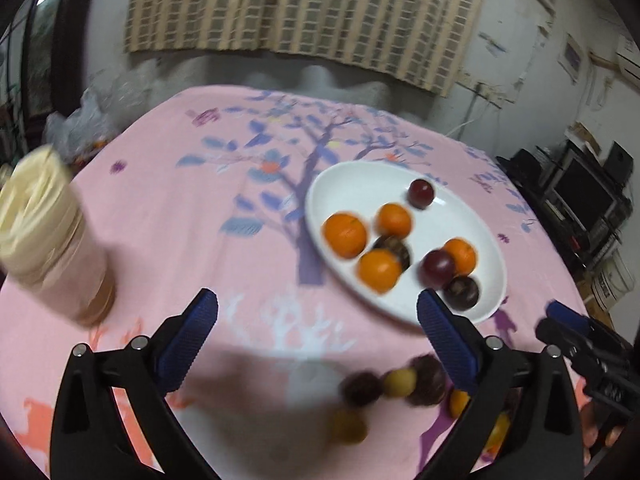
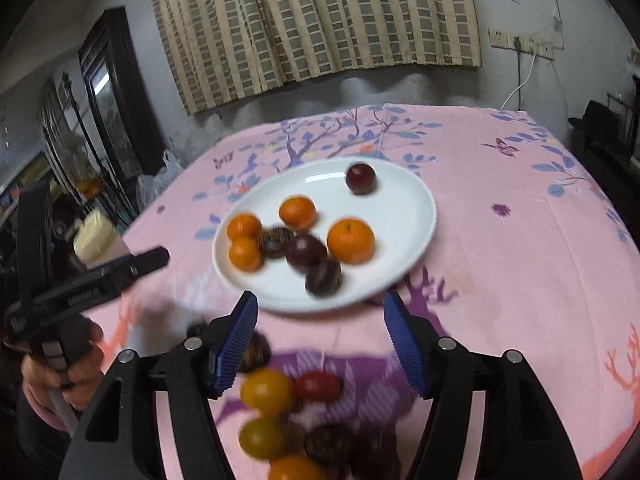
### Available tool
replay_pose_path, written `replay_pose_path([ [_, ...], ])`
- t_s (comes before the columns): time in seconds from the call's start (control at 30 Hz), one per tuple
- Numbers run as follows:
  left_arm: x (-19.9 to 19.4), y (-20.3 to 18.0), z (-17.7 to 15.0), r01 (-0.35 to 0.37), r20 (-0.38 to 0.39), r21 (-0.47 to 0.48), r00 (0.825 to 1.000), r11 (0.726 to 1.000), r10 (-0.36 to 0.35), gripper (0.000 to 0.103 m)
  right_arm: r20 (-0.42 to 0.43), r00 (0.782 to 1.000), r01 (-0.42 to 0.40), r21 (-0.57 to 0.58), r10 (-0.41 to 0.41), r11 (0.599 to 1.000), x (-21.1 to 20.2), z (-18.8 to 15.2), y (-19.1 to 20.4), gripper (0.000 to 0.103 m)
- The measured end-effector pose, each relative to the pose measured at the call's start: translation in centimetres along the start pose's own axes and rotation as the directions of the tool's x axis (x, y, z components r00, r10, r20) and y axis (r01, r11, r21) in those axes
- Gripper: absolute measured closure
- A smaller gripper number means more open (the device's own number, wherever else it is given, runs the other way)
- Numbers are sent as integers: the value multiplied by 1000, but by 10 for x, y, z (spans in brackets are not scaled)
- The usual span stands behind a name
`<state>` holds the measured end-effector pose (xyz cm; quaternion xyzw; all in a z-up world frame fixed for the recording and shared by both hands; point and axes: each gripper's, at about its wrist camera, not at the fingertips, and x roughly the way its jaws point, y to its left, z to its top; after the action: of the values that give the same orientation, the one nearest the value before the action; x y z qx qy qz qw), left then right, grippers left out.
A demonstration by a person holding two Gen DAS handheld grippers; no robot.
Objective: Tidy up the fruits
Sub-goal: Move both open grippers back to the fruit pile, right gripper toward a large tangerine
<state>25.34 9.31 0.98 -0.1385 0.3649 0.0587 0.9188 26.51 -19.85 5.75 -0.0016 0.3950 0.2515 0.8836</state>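
Item: bench under a pink cloth printed with blue-leaved trees [image 2: 500, 248], carrying a white oval ceramic plate [image 2: 400, 200].

On the plate: four round orange mandarins, among them one at the right of the cluster [image 2: 351, 241], lying with dark purple round fruits; one purple fruit [image 2: 361, 178] is sitting apart near the far rim.

Off the plate: a loose heap on the cloth at the near edge, including a yellow-orange round fruit [image 2: 267, 392], a small red fruit [image 2: 318, 386] and several dark brown ones.

Left gripper [image 1: 318, 334]: blue ribbed jaws standing wide apart, gripping nothing, hovering over bare cloth between plate and heap.

Right gripper [image 2: 320, 340]: jaws parted, nothing between them, hanging just above the heap.

Step, as judged: sorting is partway through; both tools seem to be heading for the next loose fruit. The next move calls for lowering over a single fruit without scattering its neighbours.

Room: a cream-lidded jar [image 1: 48, 236] is standing at the left, well apart. The heap is lying close to the near bench edge, so rolling fruit could drop off.
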Motion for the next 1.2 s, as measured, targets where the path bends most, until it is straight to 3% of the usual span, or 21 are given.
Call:
replay_pose_path([
  [0.17,-11,20,-22,-72,-14,-15,997,997,71,5,-44,998,-46,11,46,999,-21,-43,12,37],
  [0.3,-14,31,-31,-72,-39,-45,997,996,70,5,-5,999,-50,11,50,999,-41,-63,17,37],
  [0.4,-15,36,-35,-80,-44,-52,996,995,78,5,-28,997,-65,34,66,997,-41,-74,15,37],
  [0.7,-17,39,-39,-83,-53,-50,995,995,80,5,-120,991,-51,66,59,996,-24,-82,12,44],
  [0.87,-17,39,-40,-82,-62,-43,995,996,79,5,-156,987,-26,57,34,998,-13,-82,11,55],
  [0.97,-18,41,-40,-64,-71,-51,996,997,60,5,-162,986,-17,63,27,998,-9,-82,9,63],
  [1.2,-14,30,-46,-35,-101,-9,994,999,34,5,-149,987,-40,92,53,995,-11,-81,4,65],
])
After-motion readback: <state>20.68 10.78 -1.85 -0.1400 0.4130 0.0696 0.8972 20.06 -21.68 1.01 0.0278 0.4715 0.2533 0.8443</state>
